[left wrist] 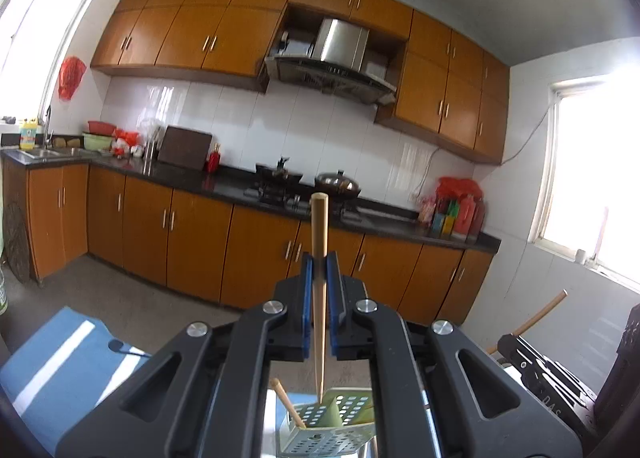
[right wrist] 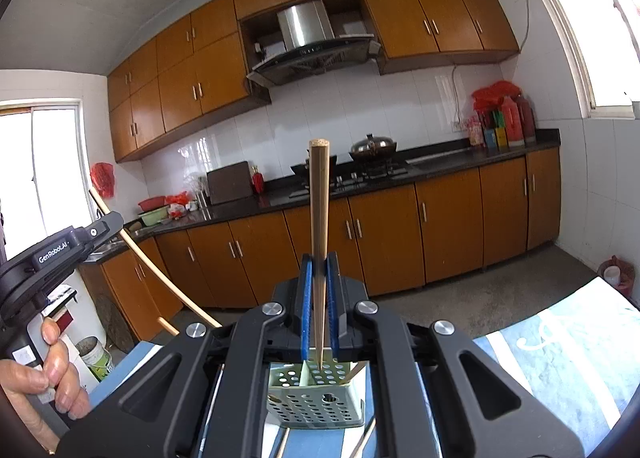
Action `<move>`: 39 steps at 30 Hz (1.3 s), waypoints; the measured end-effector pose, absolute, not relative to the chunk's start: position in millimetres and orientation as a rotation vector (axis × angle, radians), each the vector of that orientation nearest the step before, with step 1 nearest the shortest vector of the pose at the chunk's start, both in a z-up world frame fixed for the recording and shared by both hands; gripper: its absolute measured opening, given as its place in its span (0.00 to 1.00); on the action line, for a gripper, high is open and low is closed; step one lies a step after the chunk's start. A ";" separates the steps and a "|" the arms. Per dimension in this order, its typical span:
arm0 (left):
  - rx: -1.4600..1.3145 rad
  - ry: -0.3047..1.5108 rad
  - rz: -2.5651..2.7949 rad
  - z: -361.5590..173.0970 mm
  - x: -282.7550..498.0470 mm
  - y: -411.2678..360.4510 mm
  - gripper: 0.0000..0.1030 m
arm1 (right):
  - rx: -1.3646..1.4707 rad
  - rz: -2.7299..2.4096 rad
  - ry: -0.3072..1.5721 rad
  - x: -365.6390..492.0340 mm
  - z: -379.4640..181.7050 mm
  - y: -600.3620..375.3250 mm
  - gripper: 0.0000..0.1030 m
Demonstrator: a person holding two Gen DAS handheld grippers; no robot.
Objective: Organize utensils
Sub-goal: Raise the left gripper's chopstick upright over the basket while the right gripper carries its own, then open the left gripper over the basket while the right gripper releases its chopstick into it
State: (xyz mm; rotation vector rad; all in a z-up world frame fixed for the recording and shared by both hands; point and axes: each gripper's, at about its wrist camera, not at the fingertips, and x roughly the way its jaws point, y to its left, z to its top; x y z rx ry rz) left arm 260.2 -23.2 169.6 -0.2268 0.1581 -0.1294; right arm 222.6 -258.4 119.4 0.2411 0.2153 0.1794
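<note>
1. I am in the middle of dropping chopsticks into the perforated utensil holder (right wrist: 316, 398), low in the centre of both wrist views; both grippers are loaded.
2. My right gripper (right wrist: 319, 258) has its blue pads pressed onto a wooden chopstick (right wrist: 319, 218), which stands nearly upright with its thin tip just above a compartment behind the holder's divider.
3. My left gripper (left wrist: 319, 262) pinches a second chopstick (left wrist: 319, 242) the same way, its tip over the holder (left wrist: 332, 426) at the bottom of the frame. One stick (left wrist: 286, 402) already leans out of the holder.
4. I judge the next move to be lowering each tip into a compartment and only then easing the pads apart, since a tilted stick could snag on the rim.
5. At the lower left of the right view, the person's left hand (right wrist: 36, 374) wraps the other tool's handle.
</note>
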 end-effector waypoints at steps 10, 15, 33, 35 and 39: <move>-0.206 0.248 -0.156 125.2 294.7 -31.7 0.08 | 0.244 0.187 0.317 246.5 86.7 -254.4 0.07; -0.206 0.304 -0.162 111.4 306.6 -33.0 0.08 | 0.245 0.189 0.355 250.3 78.3 -253.9 0.07; -0.229 0.324 -0.116 121.5 233.4 18.1 0.30 | 0.245 0.095 0.372 187.9 81.5 -287.9 0.15; -0.226 0.337 -0.111 114.3 217.6 26.9 0.32 | 0.240 0.062 0.423 176.2 65.6 -296.1 0.15; -0.193 0.422 -0.056 73.3 192.1 48.1 0.34 | 0.241 0.028 0.576 171.0 17.7 -304.4 0.15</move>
